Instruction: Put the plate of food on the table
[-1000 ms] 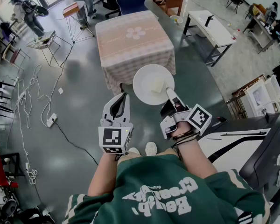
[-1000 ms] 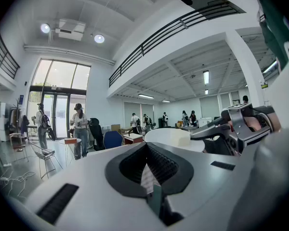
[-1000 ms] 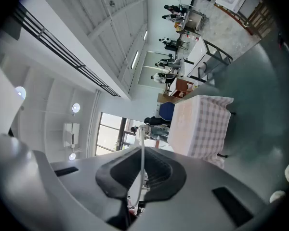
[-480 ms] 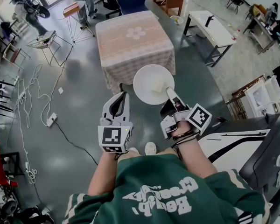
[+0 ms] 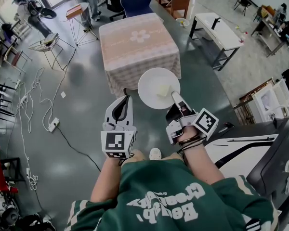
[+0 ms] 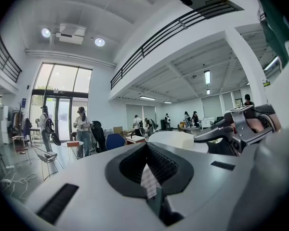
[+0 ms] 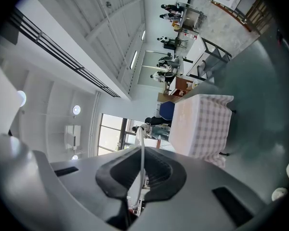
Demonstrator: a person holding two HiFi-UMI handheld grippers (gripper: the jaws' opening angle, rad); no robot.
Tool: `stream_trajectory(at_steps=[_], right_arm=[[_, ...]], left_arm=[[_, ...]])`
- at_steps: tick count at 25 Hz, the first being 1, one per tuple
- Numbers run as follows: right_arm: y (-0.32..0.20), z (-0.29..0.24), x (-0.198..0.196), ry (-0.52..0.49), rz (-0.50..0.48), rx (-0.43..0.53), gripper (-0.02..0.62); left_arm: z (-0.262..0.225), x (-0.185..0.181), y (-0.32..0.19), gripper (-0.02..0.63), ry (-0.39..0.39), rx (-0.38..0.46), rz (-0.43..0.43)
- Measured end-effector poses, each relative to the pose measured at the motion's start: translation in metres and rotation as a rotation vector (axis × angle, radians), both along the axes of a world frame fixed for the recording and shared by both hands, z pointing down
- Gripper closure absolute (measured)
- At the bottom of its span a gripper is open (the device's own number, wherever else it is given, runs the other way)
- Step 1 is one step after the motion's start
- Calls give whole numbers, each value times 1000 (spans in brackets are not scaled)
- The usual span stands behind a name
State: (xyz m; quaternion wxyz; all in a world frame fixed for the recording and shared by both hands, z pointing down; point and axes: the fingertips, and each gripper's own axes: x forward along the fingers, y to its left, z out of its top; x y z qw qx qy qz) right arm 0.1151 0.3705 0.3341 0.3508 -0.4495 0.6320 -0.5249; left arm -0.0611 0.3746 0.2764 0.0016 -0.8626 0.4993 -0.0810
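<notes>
Plate of food [image 5: 156,85] | rim clamped in right tongs [image 5: 174,96] | left tongs [image 5: 127,100] closed, empty

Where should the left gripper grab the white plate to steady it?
Probably the plate's thin rim at its left, opposite the right gripper, which pinches the near-right rim. Come in level from the left: it is flat, shallow and held level, so only the rim fits, and the food sits right of centre.

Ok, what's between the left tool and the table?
Only bare grey floor, by the head view, from the left tool to the table; the plate is off to the side in the right tool.
</notes>
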Motion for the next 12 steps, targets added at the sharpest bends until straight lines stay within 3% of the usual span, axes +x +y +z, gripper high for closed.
stream_trajectory(at_steps=[12], right_arm=[[-1, -2, 5, -41, -6, 17, 572]], left_arm=[[-5, 8, -6, 597, -10, 14, 5]])
